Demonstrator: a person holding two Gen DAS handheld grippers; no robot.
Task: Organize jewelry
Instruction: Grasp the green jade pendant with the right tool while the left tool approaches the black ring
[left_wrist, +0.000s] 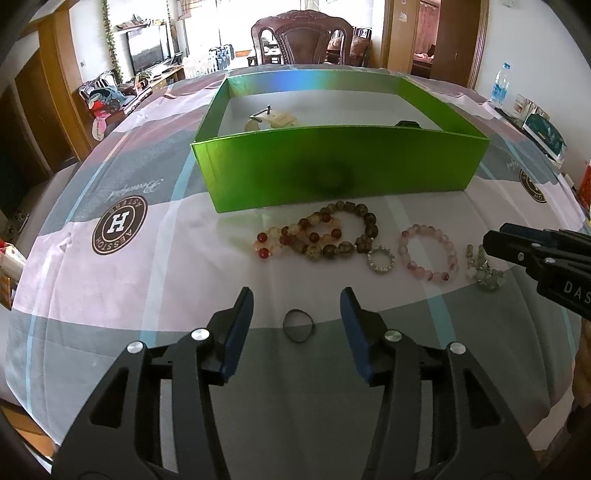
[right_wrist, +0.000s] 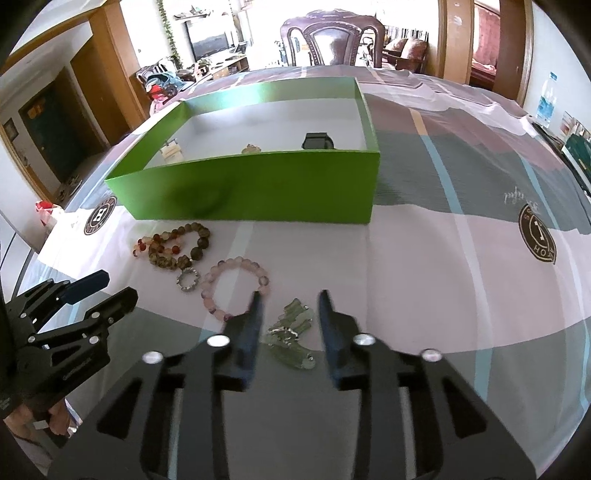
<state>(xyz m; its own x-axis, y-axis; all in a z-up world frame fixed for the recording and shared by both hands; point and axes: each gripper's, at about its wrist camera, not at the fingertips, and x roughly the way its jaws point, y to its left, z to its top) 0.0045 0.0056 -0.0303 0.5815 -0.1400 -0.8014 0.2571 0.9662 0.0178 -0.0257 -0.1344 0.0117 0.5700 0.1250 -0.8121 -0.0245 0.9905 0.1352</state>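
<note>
My left gripper (left_wrist: 296, 295) is open above the cloth, and a thin dark ring (left_wrist: 298, 325) lies flat between its fingers, untouched. My right gripper (right_wrist: 290, 295) is open too, its blue pads either side of a pale green stone bracelet (right_wrist: 291, 334) that rests on the cloth. Beyond them lie a pink bead bracelet (left_wrist: 430, 256), a small silver ring (left_wrist: 380, 260), and a brown bead bracelet (left_wrist: 354, 236) overlapping a red-and-amber bracelet (left_wrist: 295, 240). Behind these stands an open green box (left_wrist: 332, 166) holding a cream piece (left_wrist: 273, 120) and a dark watch (right_wrist: 317, 141).
A patterned pink, grey and white cloth (right_wrist: 443, 277) covers the table. A carved wooden chair (left_wrist: 301, 37) stands at the far side. A water bottle (left_wrist: 500, 83) and small items sit near the right edge. A hand (right_wrist: 55, 421) holds the left gripper's handle.
</note>
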